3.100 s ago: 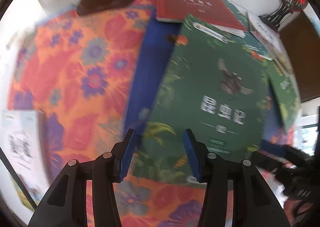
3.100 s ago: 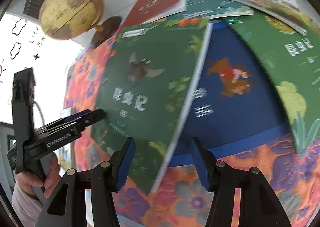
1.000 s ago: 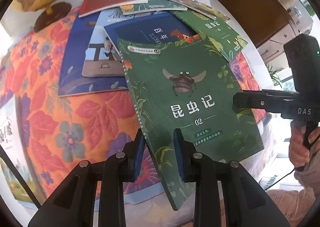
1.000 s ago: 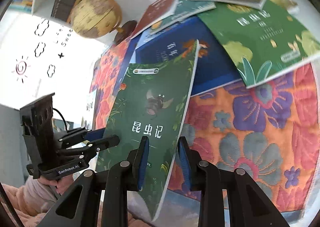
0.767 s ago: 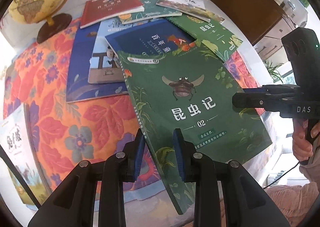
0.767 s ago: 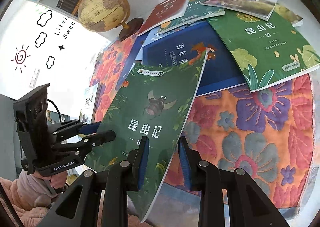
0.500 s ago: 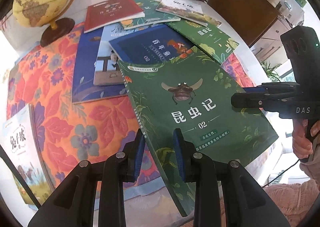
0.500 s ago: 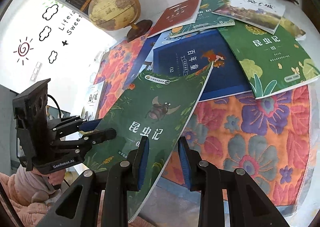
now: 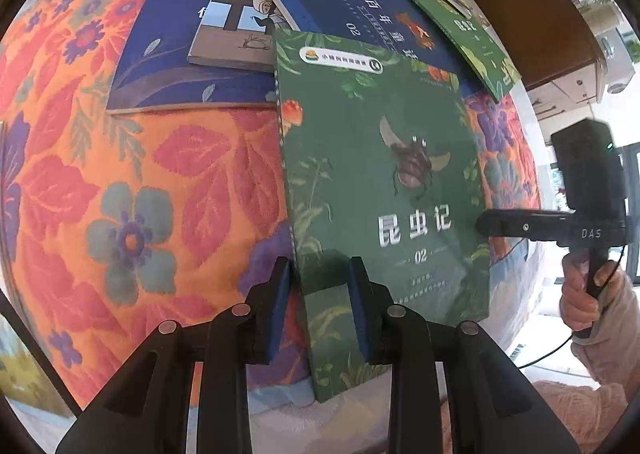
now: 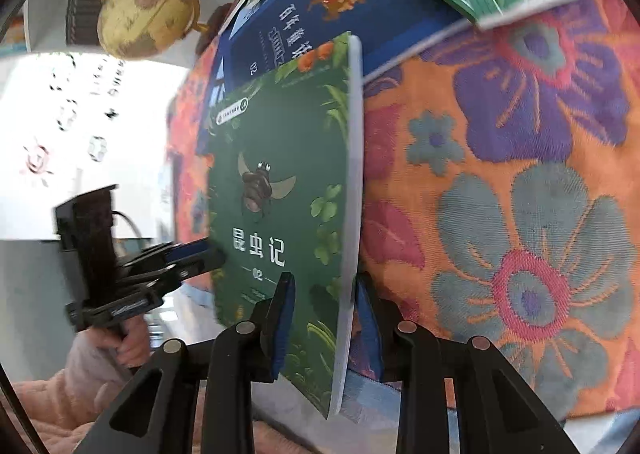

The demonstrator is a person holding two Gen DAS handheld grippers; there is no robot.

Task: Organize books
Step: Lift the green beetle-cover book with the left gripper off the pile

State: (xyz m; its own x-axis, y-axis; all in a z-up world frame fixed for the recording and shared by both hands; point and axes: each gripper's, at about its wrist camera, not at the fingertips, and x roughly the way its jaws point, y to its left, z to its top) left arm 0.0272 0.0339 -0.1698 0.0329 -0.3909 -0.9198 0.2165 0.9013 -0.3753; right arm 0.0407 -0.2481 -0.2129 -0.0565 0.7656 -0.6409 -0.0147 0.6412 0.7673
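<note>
- Left gripper (image 9: 318, 286), black with blue pads: our jaws are nearly closed, pinching the spine-side bottom corner of the dark green paperback book with a beetle on the cover (image 9: 380, 182).
- Right gripper (image 10: 322, 318), same black frame and blue pads: jaws narrow too, clamped on the opposite bottom corner of that green beetle book, page edge between the pads.
- We hold the book with both tongs, tilted, its near end over the table edge and its far end over the stack behind it.
- Orange quilted tablecloth with red leaves and purple flowers (image 9: 132, 182) lies under everything.
- Far left in the left wrist view: large dark blue flat book (image 9: 160, 54), with a grey-brown illustrated book (image 9: 236, 34) lying on it.
- Next right: navy book with white characters and an orange figure (image 9: 340, 6), partly under the top edge of the held book.
- Further right: second green book (image 9: 476, 38), overlapping the navy one.
- Right wrist view shows a yellowish globe on a dark stand (image 10: 148, 14) at the back, blurred.
- A person's hand in a pink fuzzy sleeve (image 9: 580, 294) grips the right handle.
</note>
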